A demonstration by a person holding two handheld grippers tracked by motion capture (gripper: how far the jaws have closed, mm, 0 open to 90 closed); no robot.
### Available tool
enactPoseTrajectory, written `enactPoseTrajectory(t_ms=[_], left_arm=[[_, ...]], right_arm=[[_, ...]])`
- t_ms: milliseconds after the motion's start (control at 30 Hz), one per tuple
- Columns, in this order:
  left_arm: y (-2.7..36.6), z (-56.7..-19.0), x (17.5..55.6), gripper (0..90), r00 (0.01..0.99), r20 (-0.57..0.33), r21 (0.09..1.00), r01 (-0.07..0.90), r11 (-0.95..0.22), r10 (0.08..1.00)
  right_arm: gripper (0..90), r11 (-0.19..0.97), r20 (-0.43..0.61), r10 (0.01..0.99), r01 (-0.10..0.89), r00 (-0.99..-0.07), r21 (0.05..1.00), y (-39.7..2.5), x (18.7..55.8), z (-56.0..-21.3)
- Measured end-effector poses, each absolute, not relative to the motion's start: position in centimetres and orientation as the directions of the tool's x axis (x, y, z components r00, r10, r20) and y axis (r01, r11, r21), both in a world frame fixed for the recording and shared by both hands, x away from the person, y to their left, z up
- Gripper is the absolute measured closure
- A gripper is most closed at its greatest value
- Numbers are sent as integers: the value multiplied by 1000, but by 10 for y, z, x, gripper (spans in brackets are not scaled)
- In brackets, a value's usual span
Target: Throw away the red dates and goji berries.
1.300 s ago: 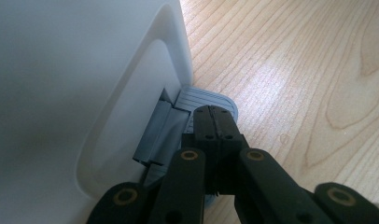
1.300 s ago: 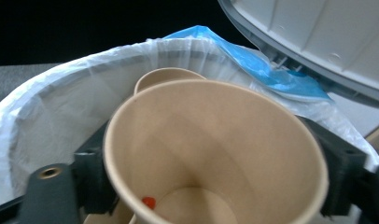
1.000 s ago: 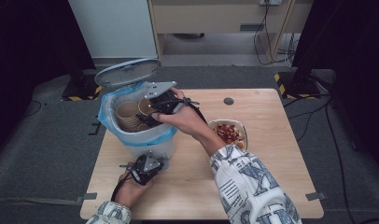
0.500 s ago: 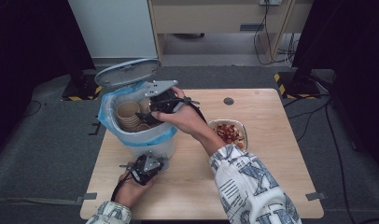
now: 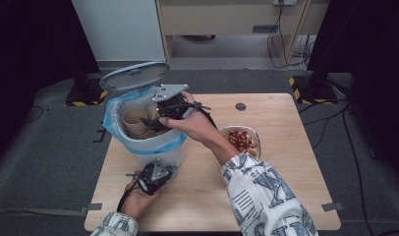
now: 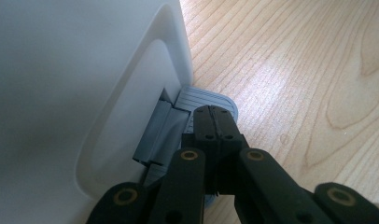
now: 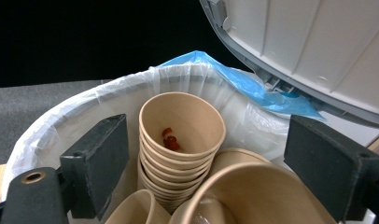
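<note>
A white pedal bin with a blue liner stands at the table's left, and its grey lid is tipped up. Inside it are a stack of brown paper cups and other paper cups and bowls. The top cup holds a few red bits. My right gripper hangs over the bin's mouth, open, with nothing between its jaws. My left gripper is low at the bin's front. It is shut, and its tip rests on the grey foot pedal.
A bowl of red food pieces sits on the wooden table right of the bin, beside my right forearm. A round dark grommet marks the table's far edge. Dark stands and cables ring the table on the floor.
</note>
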State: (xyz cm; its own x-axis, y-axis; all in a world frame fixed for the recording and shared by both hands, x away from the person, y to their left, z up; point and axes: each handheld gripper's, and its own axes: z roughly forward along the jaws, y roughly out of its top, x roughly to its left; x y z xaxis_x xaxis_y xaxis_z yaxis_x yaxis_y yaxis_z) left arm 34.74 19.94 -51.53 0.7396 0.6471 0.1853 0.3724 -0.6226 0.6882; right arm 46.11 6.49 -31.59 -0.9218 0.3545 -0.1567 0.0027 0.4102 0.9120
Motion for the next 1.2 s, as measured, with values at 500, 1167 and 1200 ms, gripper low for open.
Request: enactPoseTrajectory(t_ms=[500, 1167, 1200], left_arm=[[200, -515, 347, 899, 739, 182, 689, 374, -621, 648], [200, -515, 347, 898, 739, 181, 689, 375, -620, 649], [200, -515, 347, 898, 739, 181, 688, 376, -621, 648]], right_arm=[[220, 413, -182, 385, -7, -905, 911, 48, 464, -308], [135, 352, -110, 445, 61, -889, 934, 20, 469, -302], [132, 349, -108, 449, 63, -887, 935, 18, 469, -302]])
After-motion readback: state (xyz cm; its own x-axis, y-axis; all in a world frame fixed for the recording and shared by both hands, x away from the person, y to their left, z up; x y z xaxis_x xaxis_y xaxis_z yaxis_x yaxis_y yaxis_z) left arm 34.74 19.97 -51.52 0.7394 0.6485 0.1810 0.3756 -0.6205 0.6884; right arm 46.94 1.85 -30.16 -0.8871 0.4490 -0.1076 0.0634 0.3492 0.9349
